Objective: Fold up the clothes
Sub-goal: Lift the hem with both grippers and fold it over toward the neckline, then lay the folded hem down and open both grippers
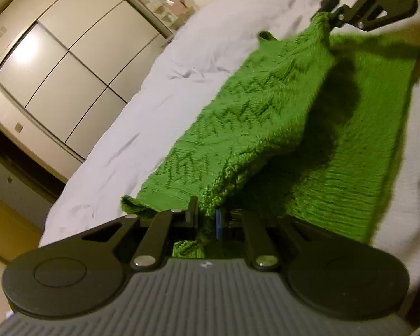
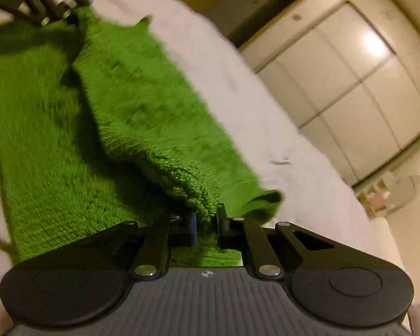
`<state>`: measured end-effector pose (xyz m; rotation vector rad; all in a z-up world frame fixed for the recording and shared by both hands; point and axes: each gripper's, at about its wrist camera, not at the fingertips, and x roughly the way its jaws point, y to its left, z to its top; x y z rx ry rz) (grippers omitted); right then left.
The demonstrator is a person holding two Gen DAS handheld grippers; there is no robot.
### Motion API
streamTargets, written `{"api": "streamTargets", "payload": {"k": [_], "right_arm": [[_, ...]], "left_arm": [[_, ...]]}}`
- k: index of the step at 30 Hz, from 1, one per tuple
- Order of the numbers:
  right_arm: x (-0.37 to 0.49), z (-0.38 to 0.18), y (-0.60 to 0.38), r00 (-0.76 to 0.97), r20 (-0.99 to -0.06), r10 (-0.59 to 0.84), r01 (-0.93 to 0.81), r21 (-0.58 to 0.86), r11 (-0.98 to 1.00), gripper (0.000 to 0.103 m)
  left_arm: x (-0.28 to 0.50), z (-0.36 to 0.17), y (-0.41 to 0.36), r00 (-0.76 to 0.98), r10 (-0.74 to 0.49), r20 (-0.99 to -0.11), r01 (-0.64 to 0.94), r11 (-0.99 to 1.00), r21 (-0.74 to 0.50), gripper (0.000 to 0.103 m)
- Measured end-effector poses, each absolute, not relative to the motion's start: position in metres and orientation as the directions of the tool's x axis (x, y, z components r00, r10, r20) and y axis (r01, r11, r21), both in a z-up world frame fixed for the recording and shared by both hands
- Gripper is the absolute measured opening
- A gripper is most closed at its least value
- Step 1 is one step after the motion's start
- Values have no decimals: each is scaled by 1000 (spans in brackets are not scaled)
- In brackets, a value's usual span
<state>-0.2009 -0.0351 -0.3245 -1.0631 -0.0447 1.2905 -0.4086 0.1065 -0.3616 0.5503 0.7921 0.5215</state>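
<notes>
- The green knitted garment (image 1: 350, 151) lies spread on the white bed (image 1: 142, 128), with one long side raised off the lower layer and sagging between the two grippers.
- The left gripper (image 1: 205, 218) is pressed together on one end of that raised edge; knit bunches between its fingers right at the camera.
- The right gripper (image 2: 207, 221) pinches the other end of the same edge in the same way, fabric squeezed between its fingers.
- Each wrist view shows the other gripper at the far end of the garment, so the two face each other along the held edge.
- The long axis of the garment runs from one gripper to the other; the flat lower layer lies to the left gripper's right and the right gripper's left.
- Judgement: the coming move turns on carrying the held edge sideways, across that long axis, onto the flat half. Both grippers stand equally near to it, so they need to travel together to keep the fold line straight.
- Both views are blurred, so the exact kind of garment cannot be told.
</notes>
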Motion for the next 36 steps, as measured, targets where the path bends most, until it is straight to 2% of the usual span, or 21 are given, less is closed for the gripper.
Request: {"api": "streamTargets", "payload": {"k": [4, 9, 13, 19, 22, 24, 28, 31, 34, 36], "right_arm": [[-211, -308, -70, 324, -508, 798, -823, -567, -26, 10], [-231, -332, -89, 334, -542, 771, -822, -568, -43, 10], [-235, -322, -95, 341, -527, 778, -832, -555, -11, 10], [-235, -344, -80, 361, -599, 715, -834, -550, -39, 14], [-236, -339, -82, 359, -613, 704, -847, -531, -32, 28], [-229, -328, -87, 353, -630, 692, -871, -491, -3, 44], [-206, -290, -102, 283, -643, 711, -951, -284, 122, 53], [-187, -262, -105, 205, -611, 765, -976, -65, 210, 67], [-175, -245, -96, 98, -551, 829, -961, 162, 222, 70], [-178, -246, -83, 58, -538, 841, -952, 224, 209, 70]], "left_arm": [[-431, -363, 89, 595, 611, -522, -254, 759, 599, 10], [-437, -368, 75, 574, 627, -527, -273, 753, 599, 10], [-437, -363, 75, 572, 631, -524, -300, 756, 582, 11], [-422, -380, 86, 537, 634, -556, -339, 766, 546, 13], [-439, -365, 89, 569, 579, -584, -383, 815, 435, 20], [-454, -352, 93, 585, 553, -593, -427, 832, 355, 20], [-478, -319, 101, 650, 512, -561, -530, 835, 148, 20], [-472, -300, 112, 683, 496, -536, -573, 819, 27, 19], [-452, -296, 110, 693, 489, -530, -572, 820, 9, 20], [-435, -300, 109, 692, 483, -536, -566, 824, 12, 20]]}}
